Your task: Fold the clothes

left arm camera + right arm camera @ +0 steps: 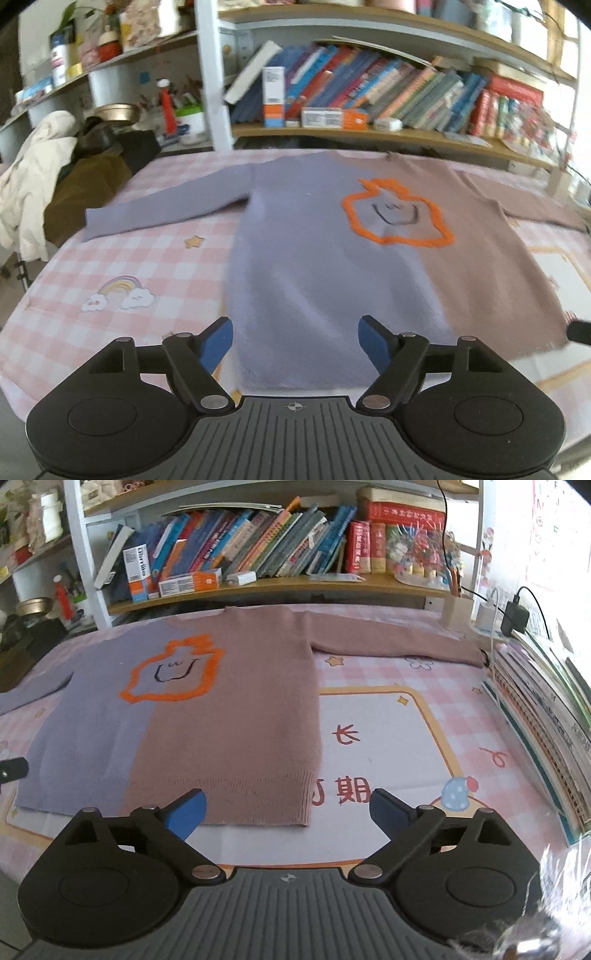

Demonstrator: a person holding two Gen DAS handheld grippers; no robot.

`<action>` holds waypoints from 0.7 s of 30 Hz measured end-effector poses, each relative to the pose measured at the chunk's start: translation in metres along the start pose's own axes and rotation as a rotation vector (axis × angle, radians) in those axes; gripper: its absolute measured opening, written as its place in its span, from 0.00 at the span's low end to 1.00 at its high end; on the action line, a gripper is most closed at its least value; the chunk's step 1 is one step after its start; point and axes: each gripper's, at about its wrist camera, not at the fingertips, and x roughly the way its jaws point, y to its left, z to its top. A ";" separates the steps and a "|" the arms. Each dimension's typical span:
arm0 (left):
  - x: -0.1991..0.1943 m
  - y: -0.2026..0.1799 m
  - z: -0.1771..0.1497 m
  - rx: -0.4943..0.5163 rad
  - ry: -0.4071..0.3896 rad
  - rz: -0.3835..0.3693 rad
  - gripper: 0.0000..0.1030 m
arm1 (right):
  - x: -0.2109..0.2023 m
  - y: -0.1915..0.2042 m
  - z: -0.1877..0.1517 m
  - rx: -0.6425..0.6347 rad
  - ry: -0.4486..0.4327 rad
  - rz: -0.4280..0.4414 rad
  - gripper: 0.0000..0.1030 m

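With the fingers of the left gripper [295, 341] and the right gripper [287, 810] spread wide and empty just above the hem of the sweater [207, 709], which lies flat on the desk [424, 686], a careless pinch there may catch the checked cloth [155, 258] under the sweater and wrinkle the fold.

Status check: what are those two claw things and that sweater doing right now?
Left gripper, right gripper: jaws open, empty. Two-tone lilac and brown knitted sweater flat, sleeves out, unfolded. Nothing in the way.
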 end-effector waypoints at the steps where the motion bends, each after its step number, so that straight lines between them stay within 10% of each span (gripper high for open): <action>1: -0.001 -0.002 -0.001 0.008 0.000 -0.004 0.75 | -0.001 0.000 -0.001 0.000 -0.003 -0.002 0.95; 21: 0.004 0.023 0.004 0.027 -0.016 -0.030 0.82 | 0.008 0.033 0.009 0.013 -0.013 -0.039 1.00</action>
